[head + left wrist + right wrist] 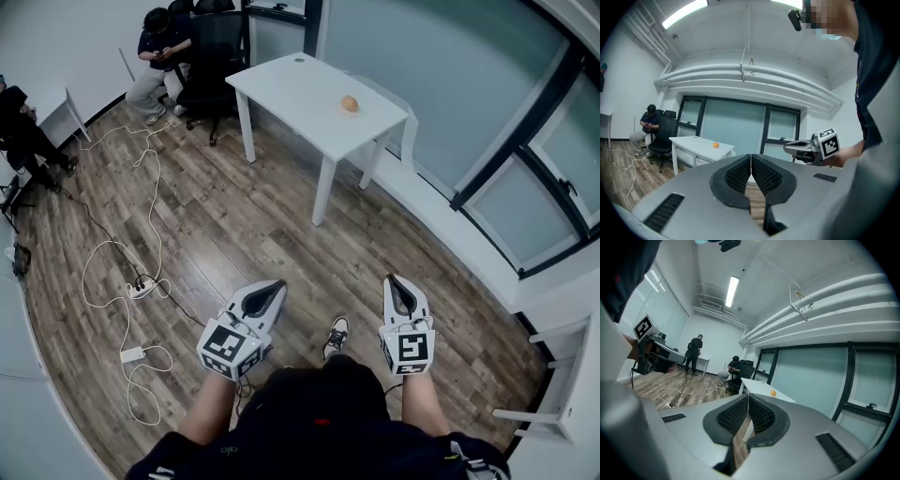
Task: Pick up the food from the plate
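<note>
An orange piece of food [349, 103] lies on a white table [300, 89] far ahead across the room; it also shows as a small orange spot [715, 145] in the left gripper view and as an orange spot [773, 393] in the right gripper view. I cannot make out a plate under it. My left gripper [274, 289] and right gripper [397, 284] are held low in front of the person, far from the table. Both are shut with nothing between their jaws. The right gripper [794, 147] also shows in the left gripper view.
Cables and a power strip [141, 288] trail over the wooden floor at the left. A seated person [161, 52] and office chairs [211, 52] are beyond the table. Glass partitions [487, 122] run along the right. Another person [694, 354] stands far off.
</note>
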Action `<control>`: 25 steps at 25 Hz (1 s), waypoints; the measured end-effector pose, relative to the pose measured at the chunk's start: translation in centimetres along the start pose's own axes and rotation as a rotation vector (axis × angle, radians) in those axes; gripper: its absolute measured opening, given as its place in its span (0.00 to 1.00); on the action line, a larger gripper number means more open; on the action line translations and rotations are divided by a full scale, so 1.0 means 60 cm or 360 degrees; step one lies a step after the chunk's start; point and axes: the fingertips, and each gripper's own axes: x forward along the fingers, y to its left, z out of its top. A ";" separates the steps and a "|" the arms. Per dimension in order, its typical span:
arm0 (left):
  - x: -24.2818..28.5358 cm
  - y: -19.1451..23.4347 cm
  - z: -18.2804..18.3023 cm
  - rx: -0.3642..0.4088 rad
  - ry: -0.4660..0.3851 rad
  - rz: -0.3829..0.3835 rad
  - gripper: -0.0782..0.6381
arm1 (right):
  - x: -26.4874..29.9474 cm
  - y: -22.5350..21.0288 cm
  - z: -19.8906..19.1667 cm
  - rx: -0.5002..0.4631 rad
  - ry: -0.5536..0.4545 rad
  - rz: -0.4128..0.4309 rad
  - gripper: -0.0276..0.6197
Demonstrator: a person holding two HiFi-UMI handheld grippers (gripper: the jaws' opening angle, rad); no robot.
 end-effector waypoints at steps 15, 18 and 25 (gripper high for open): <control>0.290 0.092 0.101 0.0040 -0.0014 0.0143 0.14 | 0.248 -0.195 -0.028 0.0099 -0.0050 0.0232 0.08; 0.368 0.093 0.119 0.0086 0.0006 0.0160 0.14 | 0.290 -0.253 -0.042 0.0120 -0.0057 0.0274 0.08; 0.507 0.094 0.130 0.0103 0.0032 0.0181 0.14 | 0.369 -0.363 -0.079 0.0131 -0.0060 0.0332 0.08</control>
